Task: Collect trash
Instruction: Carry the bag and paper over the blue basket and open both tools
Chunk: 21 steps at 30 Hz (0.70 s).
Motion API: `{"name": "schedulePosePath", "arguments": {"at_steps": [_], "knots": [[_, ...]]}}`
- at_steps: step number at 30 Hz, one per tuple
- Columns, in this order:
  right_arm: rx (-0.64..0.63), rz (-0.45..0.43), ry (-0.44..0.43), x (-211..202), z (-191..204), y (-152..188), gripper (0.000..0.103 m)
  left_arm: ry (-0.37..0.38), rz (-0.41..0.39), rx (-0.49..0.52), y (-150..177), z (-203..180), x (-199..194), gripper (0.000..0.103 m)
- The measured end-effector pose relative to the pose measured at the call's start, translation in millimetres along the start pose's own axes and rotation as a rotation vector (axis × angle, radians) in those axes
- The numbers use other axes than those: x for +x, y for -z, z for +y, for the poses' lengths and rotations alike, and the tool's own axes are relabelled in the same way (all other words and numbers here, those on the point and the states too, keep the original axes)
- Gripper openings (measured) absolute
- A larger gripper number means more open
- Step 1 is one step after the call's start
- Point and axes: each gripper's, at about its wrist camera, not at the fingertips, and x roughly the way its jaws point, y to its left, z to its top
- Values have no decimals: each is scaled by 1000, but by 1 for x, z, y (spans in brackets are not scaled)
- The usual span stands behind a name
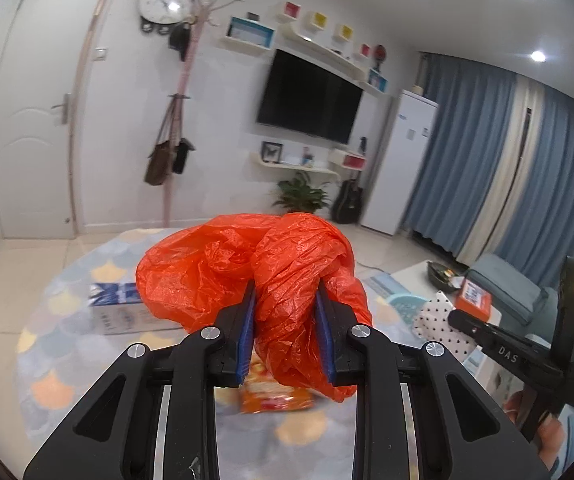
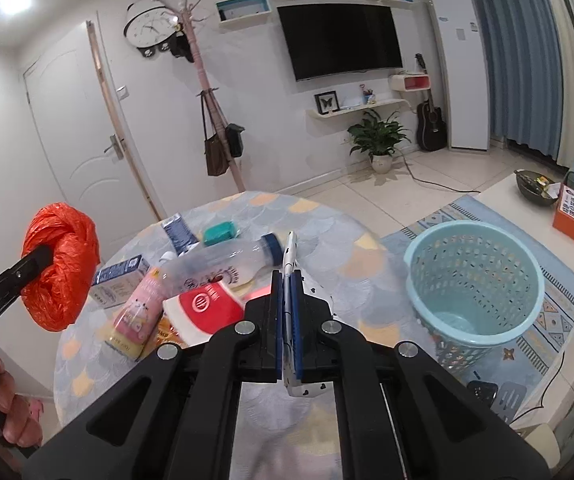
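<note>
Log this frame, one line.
left gripper: shut on orange plastic bag | right gripper: shut on white spotted sheet | blue basket: nothing visible inside | trash on table

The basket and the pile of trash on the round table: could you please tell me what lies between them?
In the right wrist view, only bare tabletop separates the pile, at its clear bottle, from the blue basket. The right gripper hangs in front.
</note>
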Motion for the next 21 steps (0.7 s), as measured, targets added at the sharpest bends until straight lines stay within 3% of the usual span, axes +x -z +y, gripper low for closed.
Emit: {"name": "schedulePosePath", "arguments": {"at_steps": [12,21], "knots": [[83,-93,81,-17,-68,-34,2,135,25,126,-15,-84,50,25],[175,-117,152,-11,-142,-52,2,258,108,205,-14,-168,119,25]]}}
